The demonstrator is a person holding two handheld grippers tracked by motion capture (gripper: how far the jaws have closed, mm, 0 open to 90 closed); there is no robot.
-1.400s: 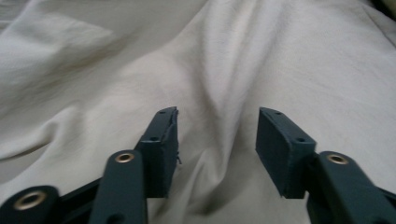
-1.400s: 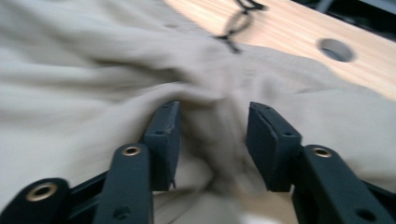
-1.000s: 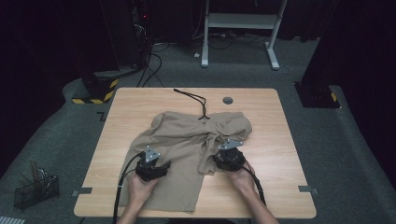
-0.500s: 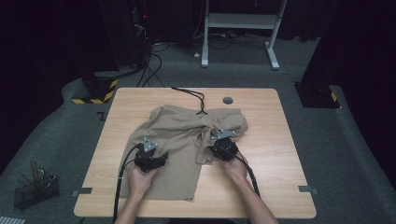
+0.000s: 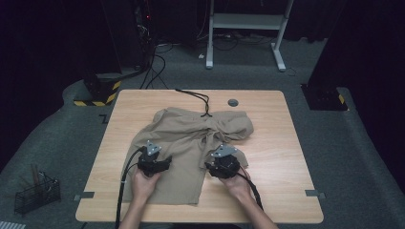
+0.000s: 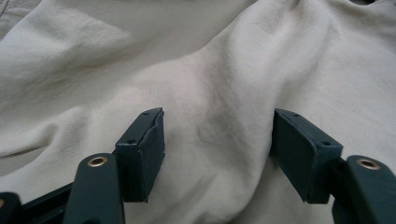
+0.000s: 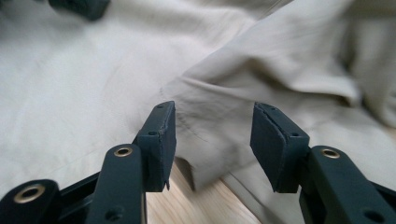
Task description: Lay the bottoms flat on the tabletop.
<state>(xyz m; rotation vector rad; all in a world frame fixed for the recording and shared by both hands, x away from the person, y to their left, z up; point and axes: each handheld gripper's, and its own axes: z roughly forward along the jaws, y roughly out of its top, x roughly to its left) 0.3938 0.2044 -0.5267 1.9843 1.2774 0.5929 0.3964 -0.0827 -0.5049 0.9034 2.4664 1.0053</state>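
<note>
A pair of tan shorts point(image 5: 191, 143) lies rumpled on the middle of the wooden surface point(image 5: 282, 143), its waistband end toward the far edge and one leg stretched flat toward the person's edge. On the right side of the shorts the cloth is bunched and folded over itself. A black drawstring point(image 5: 198, 99) trails from the waistband across the bare wood toward the far edge, and a small round grommet point(image 5: 233, 102) sits in the surface just to the right of the shorts' far end.

The left gripper point(image 5: 155, 162) rests over the flat leg of the shorts, near its left edge. In the left gripper view its jaws stand spread wide, and they have just been opening; a soft ridge of cloth point(image 6: 219, 130) lies between the pads point(image 6: 149, 149), which do not press on it.

The right gripper point(image 5: 223, 162) sits at the right edge of the shorts, beside the bunched fold. In the right gripper view its jaws are spread and have just been opening; the hemmed corner of the shorts point(image 7: 205, 135) lies between them, free of both pads point(image 7: 161, 140), with bare wood showing beneath it.

On the floor, well to the left of the shorts, stands a black wire basket point(image 5: 36, 193).
</note>
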